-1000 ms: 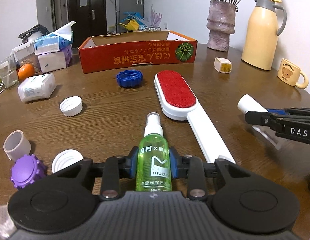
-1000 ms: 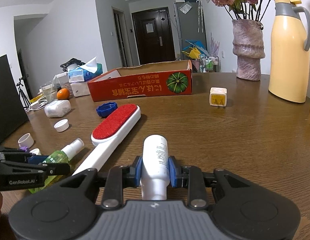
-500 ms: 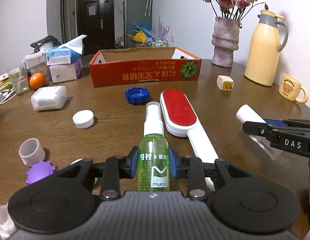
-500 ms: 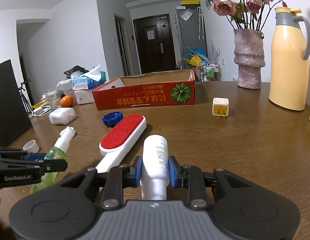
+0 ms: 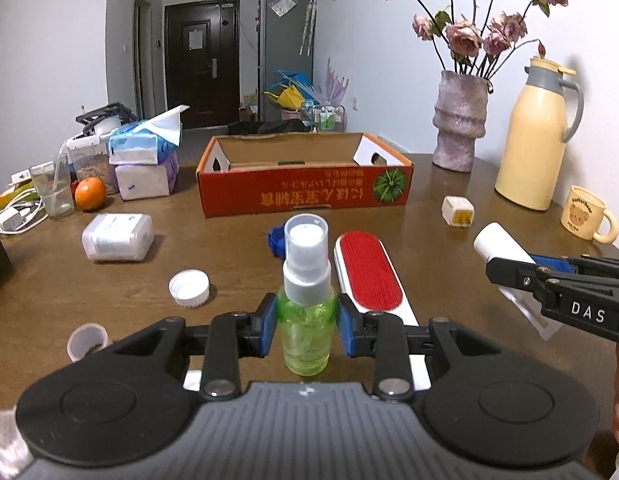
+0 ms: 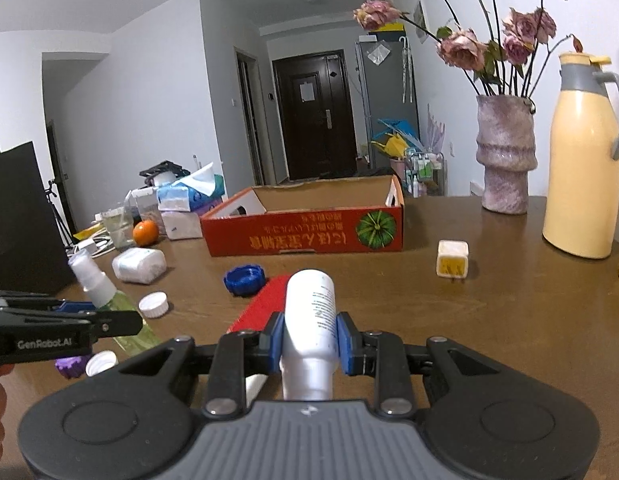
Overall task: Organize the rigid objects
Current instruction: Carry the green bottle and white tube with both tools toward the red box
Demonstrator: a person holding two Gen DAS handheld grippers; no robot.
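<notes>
My left gripper (image 5: 307,322) is shut on a green spray bottle (image 5: 306,300) and holds it above the table, nozzle tilted up. It also shows in the right wrist view (image 6: 109,300). My right gripper (image 6: 310,340) is shut on a white bottle (image 6: 311,320), lifted off the table; it shows at the right of the left wrist view (image 5: 499,242). An open red cardboard box (image 5: 305,196) stands ahead at mid table. A red and white lint brush (image 5: 369,276) lies between the grippers.
On the table lie a blue lid (image 6: 244,279), a white cap (image 5: 188,288), a white tub (image 5: 117,237), a small cup (image 5: 86,340), a purple lid (image 6: 69,365) and a yellow-white cube (image 5: 457,211). A vase (image 5: 460,136), thermos (image 5: 535,148) and mug (image 5: 587,218) stand right; tissue packs (image 5: 143,160) left.
Both grippers have lifted their bottles off the table and tilted up. The green spray bottle now points up and forward. Both views have risen towards the red box.
</notes>
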